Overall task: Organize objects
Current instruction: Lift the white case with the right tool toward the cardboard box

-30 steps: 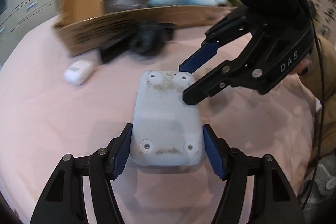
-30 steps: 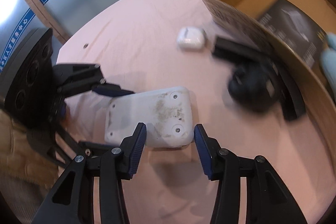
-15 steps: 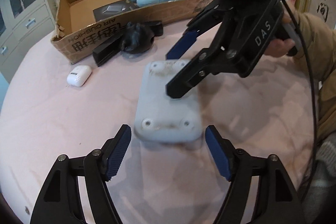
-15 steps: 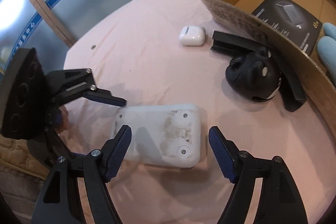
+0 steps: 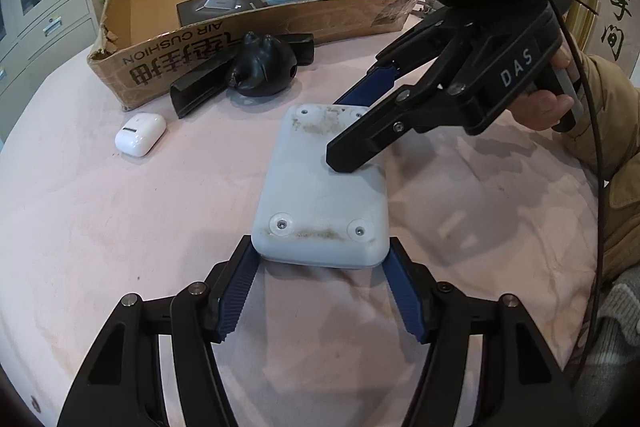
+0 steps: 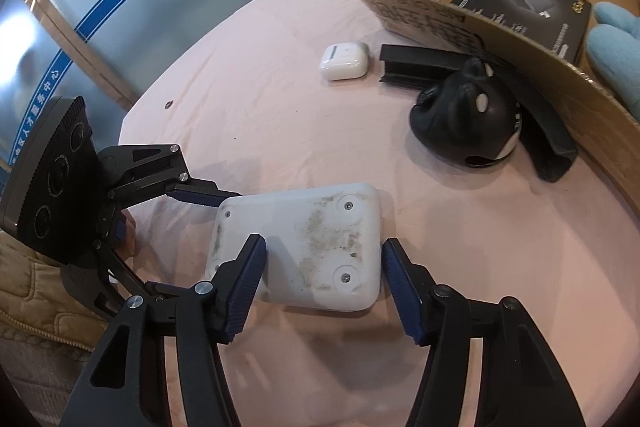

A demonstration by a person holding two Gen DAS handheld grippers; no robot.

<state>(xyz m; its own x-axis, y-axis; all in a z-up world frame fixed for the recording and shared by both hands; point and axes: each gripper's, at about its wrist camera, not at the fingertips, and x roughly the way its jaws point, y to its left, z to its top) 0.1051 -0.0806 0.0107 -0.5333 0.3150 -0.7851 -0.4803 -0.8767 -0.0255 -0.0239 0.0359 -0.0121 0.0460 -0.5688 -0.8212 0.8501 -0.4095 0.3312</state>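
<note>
**A:** Where is the white plastic case [image 5: 320,183] lying from your fingers?

**B:** It is lying flat on the pink tablecloth [image 5: 120,227], underside up (four screw holes and brown smudges are showing). Your left gripper [image 5: 320,291] is straddling the near short end, and its blue pads [image 5: 236,299] are closing in at the two near corners with the case between them.

**A:** And your right gripper [image 6: 324,283]?

**B:** It is coming in from the right side, crossing the far half of the case. Its jaws are closing too, one finger lying over the top face, so you are not yet pinching anything there.

**A:** Which way is the long axis running?

**B:** It is running near to far, pointing toward the cardboard box [image 5: 168,63] at the far edge. Your left gripper is lining up along that axis; your right is sitting across it. Both are equally close, I judge.
</note>
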